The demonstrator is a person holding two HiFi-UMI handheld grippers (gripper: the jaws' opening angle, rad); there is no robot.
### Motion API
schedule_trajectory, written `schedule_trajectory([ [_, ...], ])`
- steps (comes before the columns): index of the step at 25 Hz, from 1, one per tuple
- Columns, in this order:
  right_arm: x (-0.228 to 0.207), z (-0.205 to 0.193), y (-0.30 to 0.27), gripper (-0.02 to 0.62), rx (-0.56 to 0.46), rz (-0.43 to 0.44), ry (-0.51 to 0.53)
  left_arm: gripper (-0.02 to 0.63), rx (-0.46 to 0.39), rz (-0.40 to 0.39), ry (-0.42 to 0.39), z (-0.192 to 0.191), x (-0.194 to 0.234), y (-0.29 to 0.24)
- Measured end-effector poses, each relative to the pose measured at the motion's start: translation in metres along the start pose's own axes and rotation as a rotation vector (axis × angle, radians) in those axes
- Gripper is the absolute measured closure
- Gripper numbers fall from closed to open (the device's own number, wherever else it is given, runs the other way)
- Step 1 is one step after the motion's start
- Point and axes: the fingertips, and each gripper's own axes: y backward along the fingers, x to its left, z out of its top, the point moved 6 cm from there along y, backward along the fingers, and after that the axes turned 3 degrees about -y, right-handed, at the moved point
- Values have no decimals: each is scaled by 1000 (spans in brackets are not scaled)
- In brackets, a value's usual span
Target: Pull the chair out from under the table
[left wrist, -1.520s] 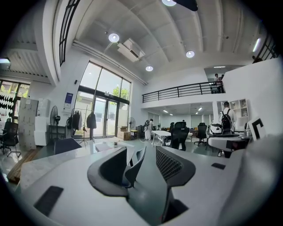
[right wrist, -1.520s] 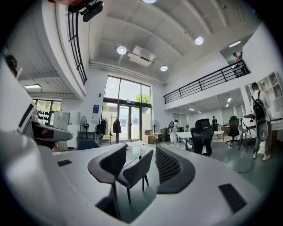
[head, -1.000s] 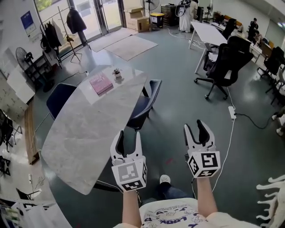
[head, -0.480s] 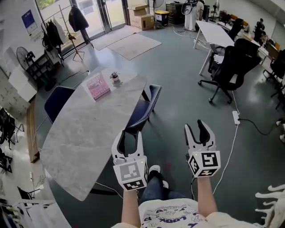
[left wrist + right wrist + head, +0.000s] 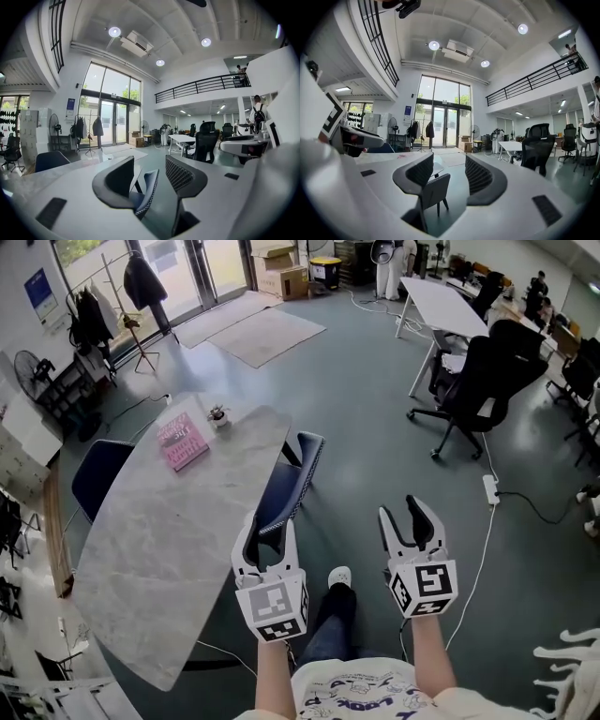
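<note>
Grey marble-patterned table (image 5: 159,549): long, with rounded corners. A pink book (image 5: 183,444) and a small potted plant (image 5: 218,415) lay near each other at its far end.

Dark blue chair (image 5: 286,488): stood at the table's right long edge, seat partly under the top, backrest toward the open floor, not yet pulled out.

Second blue chair (image 5: 94,474): stood at the opposite long edge.

Left gripper (image 5: 270,529): held near the table's right edge, short of the dark blue chair and apart from it. Its jaws stood apart with nothing between the pads. In the left gripper view (image 5: 150,159) the chair (image 5: 147,190) showed through the gap, farther off.

Right gripper (image 5: 403,517): held level over bare floor, well right of the table, jaws likewise apart and empty. In the right gripper view (image 5: 449,164) the chair (image 5: 433,190) stood beyond the left jaw.

White shoe (image 5: 339,576): on the floor between the two grippers.

Black office chair (image 5: 478,371) and white table (image 5: 441,306): far right, well apart from the rest
</note>
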Motion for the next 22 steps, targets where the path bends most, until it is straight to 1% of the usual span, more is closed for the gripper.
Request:
schedule_trajectory([
  [6,-28,0,-77,382,28,30,15,387,27,-1,12,6,0,-85],
  [14,-63,24,-194,380,34,90,40,387,27,27,6,37,9,-193],
  [18,-64,25,-240,379,56,136,52,387,45,59,8,42,25,-227],
  [22,-60,19,-276,377,83,199,78,382,63,110,11,37,38,-245],
])
